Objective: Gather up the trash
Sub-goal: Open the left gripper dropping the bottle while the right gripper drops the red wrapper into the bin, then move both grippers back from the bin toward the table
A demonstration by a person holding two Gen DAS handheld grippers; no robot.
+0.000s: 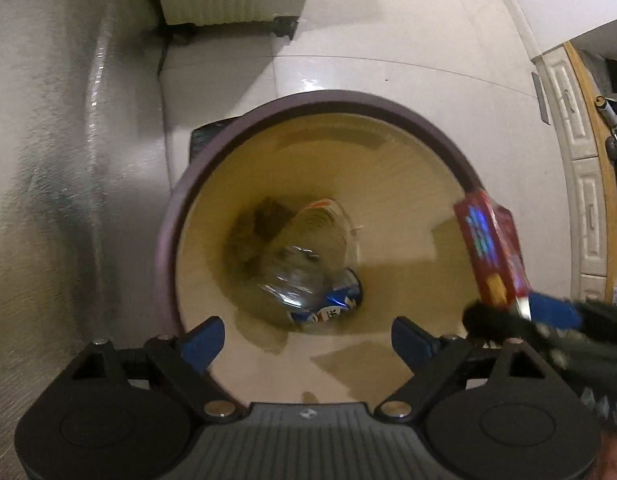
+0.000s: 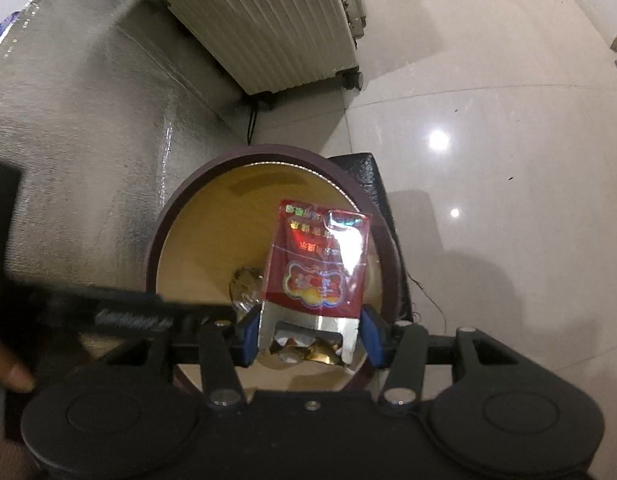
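Both grippers are pointing steeply down over a round trash bin (image 1: pixel 176 216) with a dark purple rim and a tan inner wall, standing on the pale tiled floor (image 1: pixel 388 40).

The left gripper (image 1: pixel 306 338) is hanging over the near part of the bin's mouth with its blue-padded jaws spread wide and nothing between them. Deep in the bin, a crushed clear plastic bottle (image 1: pixel 304 248) is lying with a blue label (image 1: pixel 336 304) at its near end, and a dark crumpled scrap (image 1: pixel 260 216) is sitting just to its left.

The right gripper (image 2: pixel 306 336) is holding a red cigarette pack (image 2: pixel 320 264) by its two side edges, jaws narrowed onto it. The pack is hanging above the bin's opening, its torn silver end nearest the camera and its printed red face turned up. In the left wrist view the same pack (image 1: pixel 488 252) is showing at the right of the bin's rim, tilted, with the right gripper's black frame below it.

A grey textured surface (image 2: pixel 88 160) is standing to the left of the bin, and a white ribbed suitcase (image 2: pixel 276 20) on small wheels is standing on the floor at the far side. A black box-like object (image 2: pixel 372 176) is touching the bin's far right side. White cabinet doors (image 1: pixel 580 200) are lining the far right edge of the left wrist view.
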